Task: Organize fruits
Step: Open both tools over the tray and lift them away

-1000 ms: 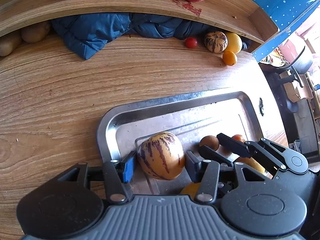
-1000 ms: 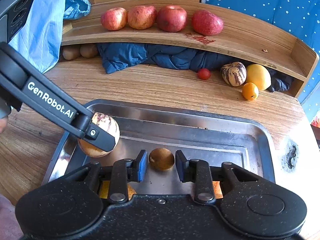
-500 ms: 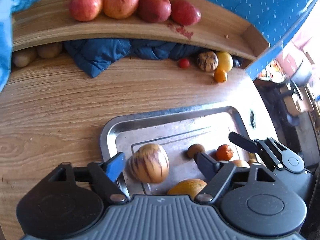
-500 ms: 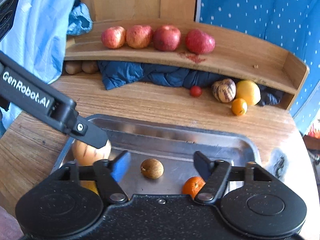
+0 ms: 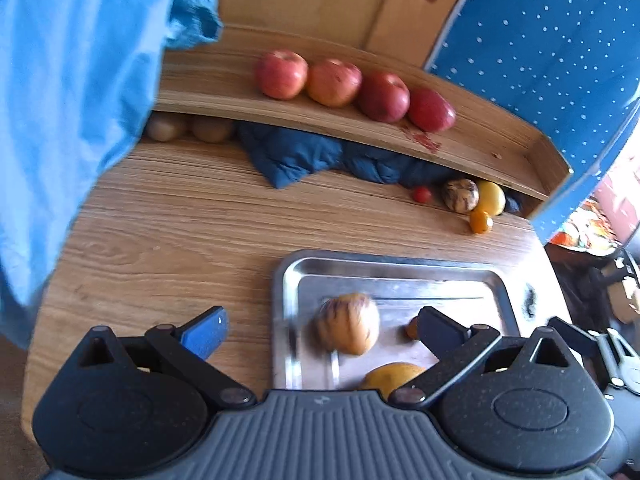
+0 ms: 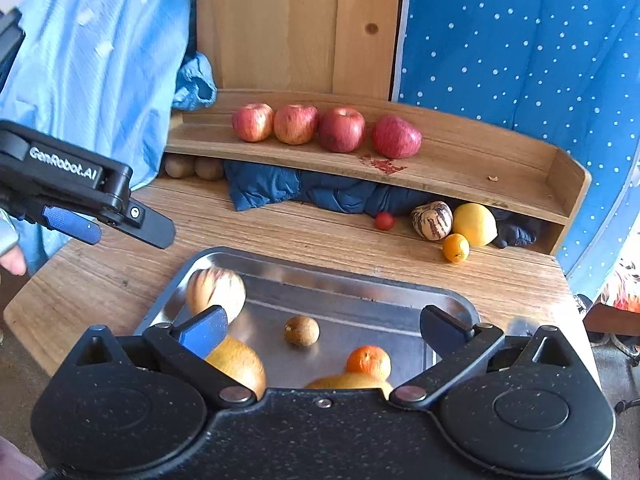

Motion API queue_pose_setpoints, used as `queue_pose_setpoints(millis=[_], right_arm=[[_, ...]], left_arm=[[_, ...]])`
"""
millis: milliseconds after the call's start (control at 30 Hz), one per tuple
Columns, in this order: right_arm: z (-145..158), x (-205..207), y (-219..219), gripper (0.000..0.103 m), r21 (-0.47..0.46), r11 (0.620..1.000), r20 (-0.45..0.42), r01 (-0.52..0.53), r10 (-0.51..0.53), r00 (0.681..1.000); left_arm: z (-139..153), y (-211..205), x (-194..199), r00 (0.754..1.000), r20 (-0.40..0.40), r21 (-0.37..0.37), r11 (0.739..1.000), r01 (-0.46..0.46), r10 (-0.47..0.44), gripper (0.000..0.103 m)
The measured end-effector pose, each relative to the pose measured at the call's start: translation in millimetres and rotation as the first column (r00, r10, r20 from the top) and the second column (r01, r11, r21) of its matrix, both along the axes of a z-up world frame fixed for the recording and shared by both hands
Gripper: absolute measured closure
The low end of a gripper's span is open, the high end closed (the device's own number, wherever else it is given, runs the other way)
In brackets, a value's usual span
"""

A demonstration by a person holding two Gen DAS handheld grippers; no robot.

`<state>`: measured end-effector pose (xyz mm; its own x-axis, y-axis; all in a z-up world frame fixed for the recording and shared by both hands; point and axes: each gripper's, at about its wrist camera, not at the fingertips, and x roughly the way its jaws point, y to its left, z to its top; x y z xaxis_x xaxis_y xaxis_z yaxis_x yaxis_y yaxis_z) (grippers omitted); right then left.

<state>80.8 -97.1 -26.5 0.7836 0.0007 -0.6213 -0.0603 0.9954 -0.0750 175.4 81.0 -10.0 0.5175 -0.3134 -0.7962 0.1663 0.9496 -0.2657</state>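
Four apples [image 6: 326,128] on the shelf [image 6: 460,168] run pink-red to deep red. Under it lies a dark blue cloth [image 6: 304,192], with a small red tomato [image 6: 384,221], a cream melon [image 6: 432,220] streaked with purple, a yellow lemon [image 6: 475,224] and an orange kumquat [image 6: 455,247] at about three o'clock of it. The tray [image 6: 360,280] is silver — in it a brown kiwi [image 6: 301,331], an orange tangerine [image 6: 368,361] and a striped, blurred fruit [image 6: 214,288]. The counter [image 6: 120,272] is pale wood grain; the curtain [image 6: 520,40] is blue with white dots.
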Motion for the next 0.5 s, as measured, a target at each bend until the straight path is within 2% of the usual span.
queue_pose_setpoints(millis=[233,500], right_arm=[[2,-40,-6,0.001,0.009,1.0,0.036,0.019,-0.019,0.999],[-2,-78,-26,0.001,0.043,0.996,0.033,0.077,-0.079,0.996]], left_arm=[[-2,3,-37,0.997,0.079,0.072,0.997,0.006,-0.012,0.001],[-7,-22,-77,0.987,0.109,0.113,0.988,0.105,-0.117,0.001]])
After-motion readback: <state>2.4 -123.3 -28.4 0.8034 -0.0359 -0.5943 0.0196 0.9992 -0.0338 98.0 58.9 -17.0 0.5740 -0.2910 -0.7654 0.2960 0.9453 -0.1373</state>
